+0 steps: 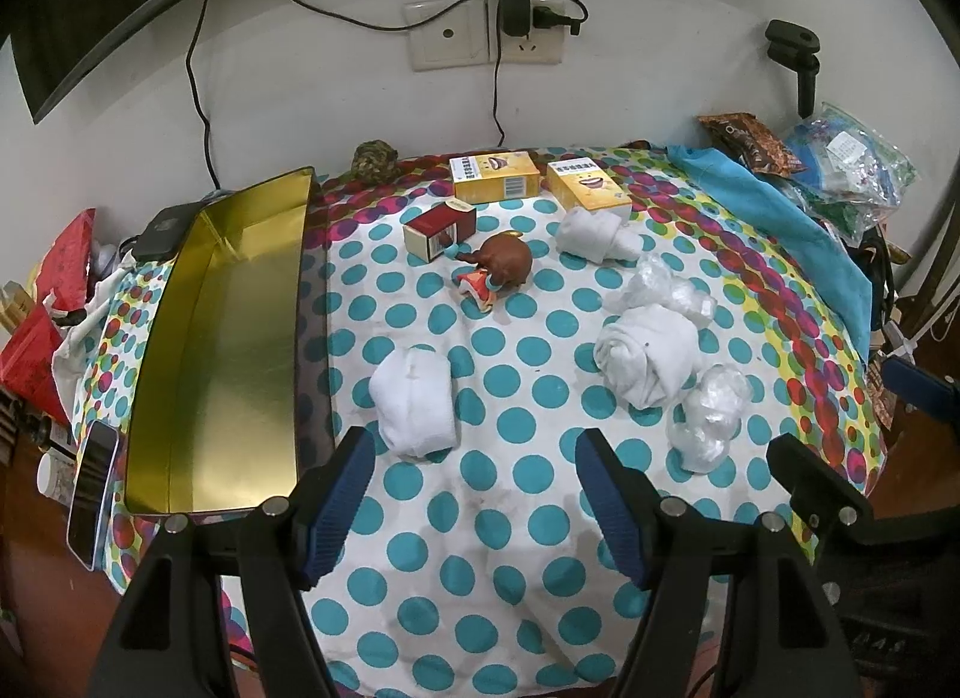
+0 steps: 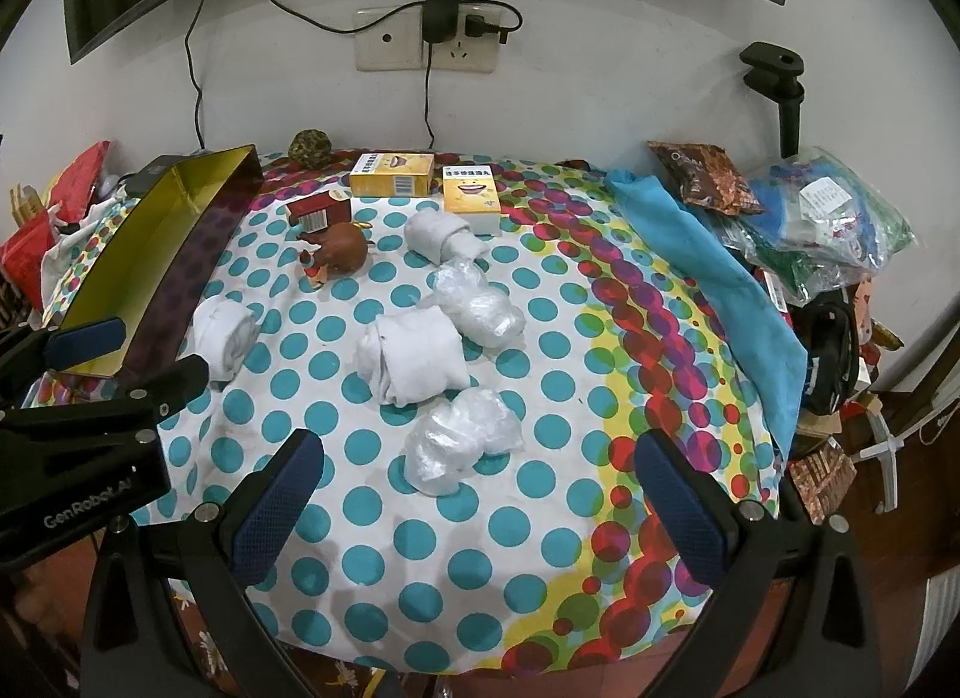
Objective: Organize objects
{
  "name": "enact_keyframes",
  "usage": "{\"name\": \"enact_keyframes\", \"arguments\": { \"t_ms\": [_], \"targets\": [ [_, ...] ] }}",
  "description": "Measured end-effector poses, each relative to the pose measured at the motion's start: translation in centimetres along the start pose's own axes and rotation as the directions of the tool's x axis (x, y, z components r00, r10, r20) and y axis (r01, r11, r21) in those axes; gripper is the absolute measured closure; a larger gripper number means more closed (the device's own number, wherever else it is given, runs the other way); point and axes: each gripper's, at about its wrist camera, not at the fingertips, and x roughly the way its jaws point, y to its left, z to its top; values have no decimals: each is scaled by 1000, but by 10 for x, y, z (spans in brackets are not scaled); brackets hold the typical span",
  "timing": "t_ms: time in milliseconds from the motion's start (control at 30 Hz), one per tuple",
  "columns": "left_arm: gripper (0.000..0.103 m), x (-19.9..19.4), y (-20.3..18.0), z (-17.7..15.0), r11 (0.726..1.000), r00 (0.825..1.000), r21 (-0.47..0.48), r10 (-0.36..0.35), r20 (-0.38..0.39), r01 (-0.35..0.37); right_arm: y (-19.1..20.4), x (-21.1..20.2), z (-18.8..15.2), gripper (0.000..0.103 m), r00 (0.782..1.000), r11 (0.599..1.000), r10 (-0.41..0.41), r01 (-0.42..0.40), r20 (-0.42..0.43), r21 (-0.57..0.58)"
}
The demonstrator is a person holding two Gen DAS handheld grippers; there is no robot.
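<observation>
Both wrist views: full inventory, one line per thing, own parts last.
tin box: 1, gold inside, empty, left edge of cloth
rolled socks: 3, white, one nearest the tin, one mid-right, one by the yellow boxes
plastic wraps: 2, clear, crumpled, either side of the mid-right sock roll
yellow boxes: 2, yellow, far side of the cloth
red box: 1, red and white, left of the yellow boxes
figurine: 1, brown, on its side, centre
phone: 1, dark screen, left of the tin
blue cloth: 1, blue, right edge
snack bags: several, mixed colours, far right
left gripper: 1, black with blue fingers, open, empty
right gripper: 1, same, open, empty
</observation>
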Motion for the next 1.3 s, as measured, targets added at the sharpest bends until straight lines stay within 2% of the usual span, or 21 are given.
{"name": "enact_keyframes", "arguments": {
  "t_ms": [300,633,800,1133,1233,1300],
  "targets": [
    [32,-1,10,-8,1000,1000,-13,-1,-7,0,-9,5,-4,0,1000,1000,4,-4,0,-6],
    [32,5,23,-14,1000,1000,-14,-8,-9,8,-10,38,-13,2,999,998,41,-42,-15,-42],
    [32,11,29,-20,1000,1000,-11,-25,-10,25,-15,56,-16,11,997,998,59,-60,-39,-26],
    [32,21,32,-21,998,998,5,-63,-11,63,-17,88,-22,10,994,998,62,-64,-86,-15],
    [32,23,34,-19,996,996,-3,-88,0,88,-16,93,-23,12,993,997,82,-82,-85,-5],
    [32,26,34,-16,994,994,-5,-107,5,107,-15,95,-22,25,992,995,100,-100,-83,-3]
  ]
}}
